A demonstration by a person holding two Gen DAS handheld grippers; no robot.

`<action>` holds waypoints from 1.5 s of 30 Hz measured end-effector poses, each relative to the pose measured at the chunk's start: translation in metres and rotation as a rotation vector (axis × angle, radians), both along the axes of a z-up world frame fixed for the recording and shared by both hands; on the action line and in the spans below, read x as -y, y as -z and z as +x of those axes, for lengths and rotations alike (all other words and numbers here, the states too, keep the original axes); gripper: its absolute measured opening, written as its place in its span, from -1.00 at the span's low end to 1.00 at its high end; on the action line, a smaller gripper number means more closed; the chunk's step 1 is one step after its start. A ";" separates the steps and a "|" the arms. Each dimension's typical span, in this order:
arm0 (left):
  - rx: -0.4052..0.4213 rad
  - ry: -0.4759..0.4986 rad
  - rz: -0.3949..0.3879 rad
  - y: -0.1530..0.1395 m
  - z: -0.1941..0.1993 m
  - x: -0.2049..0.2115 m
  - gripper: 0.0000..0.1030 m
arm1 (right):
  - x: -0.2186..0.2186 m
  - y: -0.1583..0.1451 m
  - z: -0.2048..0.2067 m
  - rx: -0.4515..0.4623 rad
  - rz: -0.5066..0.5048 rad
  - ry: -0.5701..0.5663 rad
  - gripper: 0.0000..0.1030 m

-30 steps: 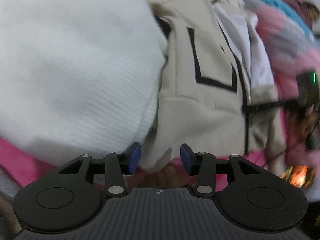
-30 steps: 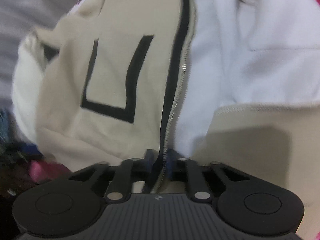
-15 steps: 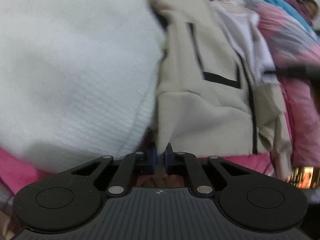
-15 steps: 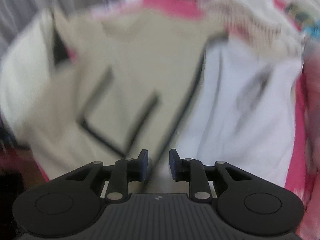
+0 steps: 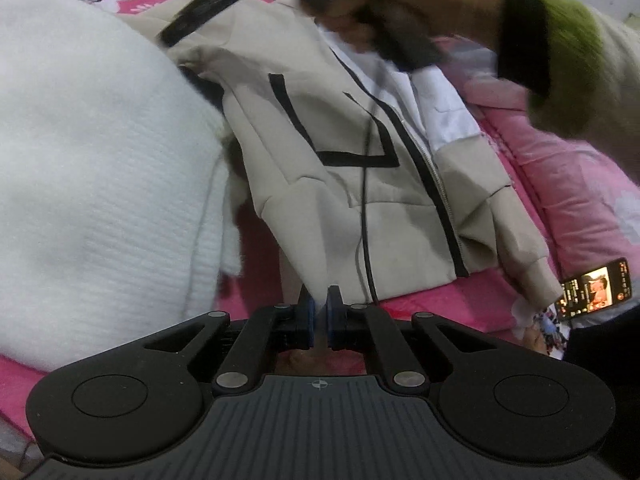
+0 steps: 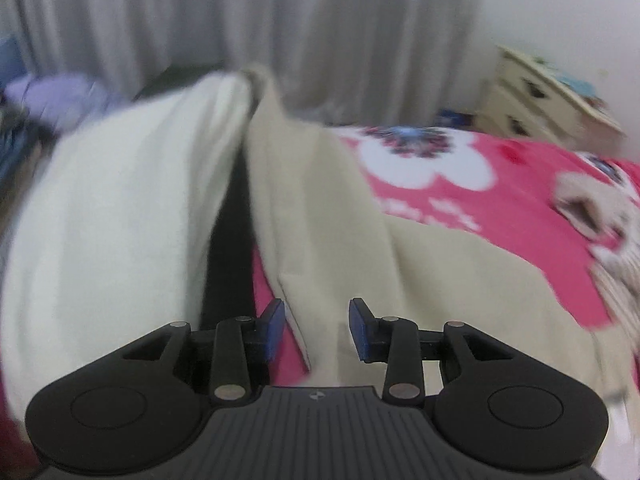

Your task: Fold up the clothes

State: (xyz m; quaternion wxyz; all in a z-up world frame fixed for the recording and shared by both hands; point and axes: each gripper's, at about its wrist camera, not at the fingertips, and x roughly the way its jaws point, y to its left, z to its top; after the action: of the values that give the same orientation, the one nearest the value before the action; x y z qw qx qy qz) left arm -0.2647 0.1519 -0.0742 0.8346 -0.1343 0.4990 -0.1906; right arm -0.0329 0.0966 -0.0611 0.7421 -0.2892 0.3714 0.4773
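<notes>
My left gripper [image 5: 319,312] pinches the beige jacket [image 5: 360,208] at its hem on the pink bedspread [image 5: 580,184]; my right gripper [image 6: 316,328] is opening above it, holding nothing.

Left gripper [image 5: 319,312] fingers pinched shut on beige jacket [image 5: 360,200] hem; right gripper [image 6: 316,330] jaws opening, pads touching nothing.

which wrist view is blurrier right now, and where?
Right wrist view: motion blur smears the beige jacket, pink bedspread and dresser; only the right claw is crisp. Left wrist view: mostly sharp, blur only on the hand at top.
</notes>
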 end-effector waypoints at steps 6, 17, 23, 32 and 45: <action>0.015 0.013 -0.059 0.006 0.001 -0.007 -0.93 | -0.025 0.035 0.015 -0.029 -0.041 0.005 -0.84; -0.012 -0.083 -0.162 0.015 -0.013 -0.039 -0.93 | 0.035 0.033 0.047 -0.336 0.555 0.489 -0.81; -0.048 -0.172 -0.189 0.018 -0.021 -0.055 -0.88 | 0.035 0.028 0.059 -0.469 0.540 0.555 -0.18; 0.049 -0.181 -0.064 -0.025 -0.017 -0.051 -0.44 | 0.133 -0.091 0.062 -0.404 0.450 0.584 0.06; -0.036 -0.285 0.220 -0.031 0.025 -0.016 -0.72 | 0.356 -0.088 -0.125 -0.238 0.340 0.806 0.08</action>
State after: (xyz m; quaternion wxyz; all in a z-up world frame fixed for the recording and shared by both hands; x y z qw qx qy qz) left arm -0.2393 0.1677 -0.0436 0.8537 -0.1153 0.5077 -0.0121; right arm -0.1578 -0.2589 0.0267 0.8578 0.0615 0.4533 0.2344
